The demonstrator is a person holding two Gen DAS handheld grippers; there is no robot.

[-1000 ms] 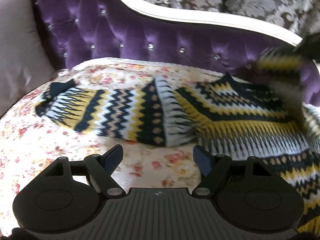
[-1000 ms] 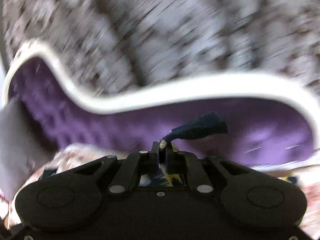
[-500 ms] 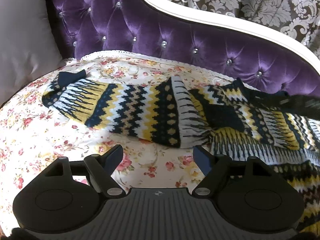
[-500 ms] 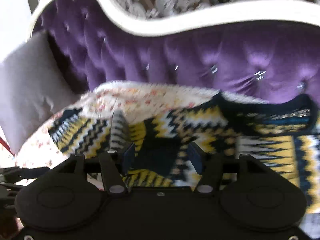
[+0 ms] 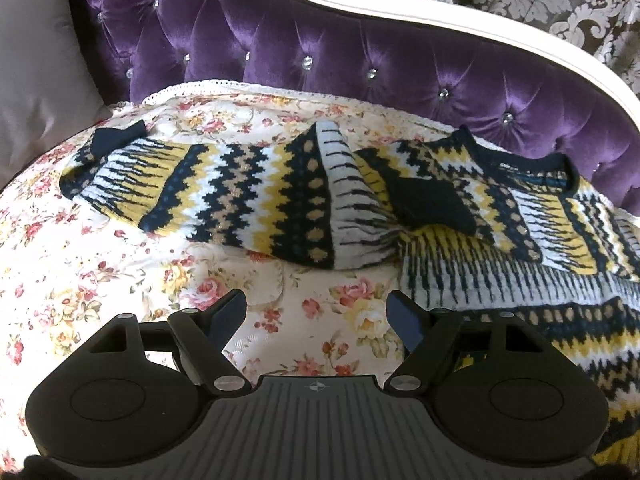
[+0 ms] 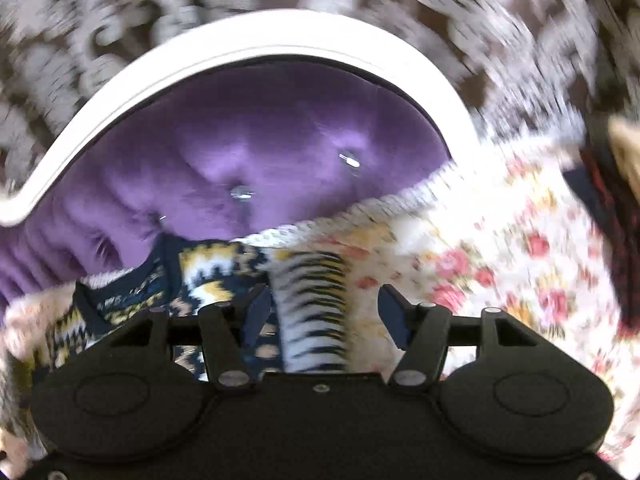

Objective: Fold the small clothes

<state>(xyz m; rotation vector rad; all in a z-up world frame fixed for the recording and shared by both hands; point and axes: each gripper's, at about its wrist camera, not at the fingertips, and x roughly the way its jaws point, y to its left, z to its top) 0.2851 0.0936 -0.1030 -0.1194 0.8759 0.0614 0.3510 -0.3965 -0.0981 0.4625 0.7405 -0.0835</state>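
Observation:
A small knitted sweater (image 5: 500,240) in navy, yellow and white zigzags lies on the floral bedspread (image 5: 120,280). Its left sleeve (image 5: 224,196) stretches out to the left. The right sleeve is folded across the chest, its navy cuff (image 5: 432,200) near the middle. My left gripper (image 5: 316,312) is open and empty, just in front of the left sleeve. My right gripper (image 6: 320,312) is open and empty over the sweater's right edge (image 6: 312,300); this view is motion-blurred. The navy collar (image 6: 120,292) shows at its lower left.
A purple tufted headboard (image 5: 360,60) with a white frame runs behind the bedspread. A grey pillow (image 5: 36,80) leans at the far left. A dark red and black item (image 6: 612,232) lies at the right edge of the right wrist view.
My right gripper carried the right sleeve cuff over the chest, opened and let it go, then swung right. My left gripper stayed open and moved slightly forward.

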